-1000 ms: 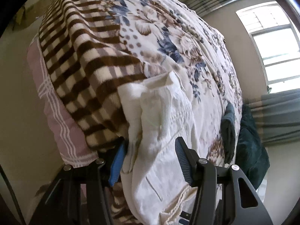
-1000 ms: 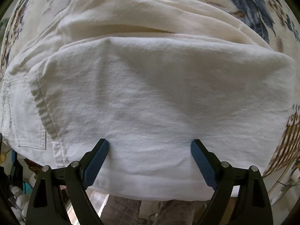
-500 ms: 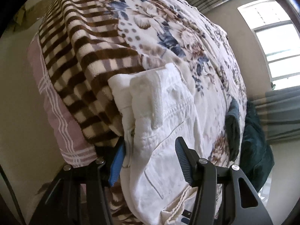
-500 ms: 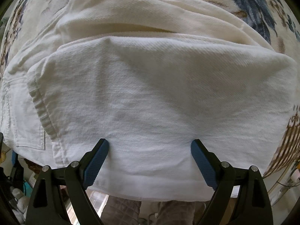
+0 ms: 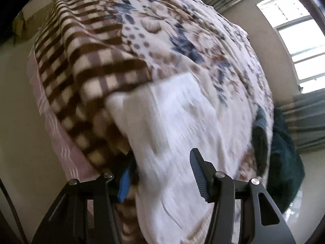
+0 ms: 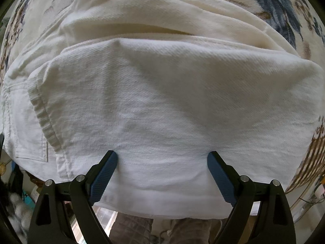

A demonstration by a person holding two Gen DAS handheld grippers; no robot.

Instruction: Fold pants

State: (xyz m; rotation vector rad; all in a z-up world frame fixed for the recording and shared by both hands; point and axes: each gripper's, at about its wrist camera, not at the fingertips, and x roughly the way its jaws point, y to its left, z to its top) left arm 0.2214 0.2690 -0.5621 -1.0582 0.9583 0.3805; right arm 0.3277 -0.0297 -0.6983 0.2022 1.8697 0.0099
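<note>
The white pants (image 5: 182, 122) lie folded on a floral blanket at the bed's near edge; the left wrist view is motion-blurred. My left gripper (image 5: 160, 172) is open, its fingers straddling the end of the folded pants, with the left finger tucked under the cloth edge. In the right wrist view the pants (image 6: 162, 91) fill the frame, with a folded layer on top and a back pocket at lower left. My right gripper (image 6: 162, 162) is open, both fingertips pressed against the near hem, with nothing clamped between them.
The floral blanket (image 5: 182, 30) covers the bed, with a brown checked border (image 5: 81, 71) over a pink sheet (image 5: 61, 146). A dark green cloth (image 5: 284, 152) lies at the far side. A window (image 5: 300, 40) is at the right. The person's legs (image 6: 142, 231) show below the hem.
In the left wrist view the upright fold of cloth has dropped flat and the pants now look smoother, with blur from motion. The right gripper view is almost unchanged.
</note>
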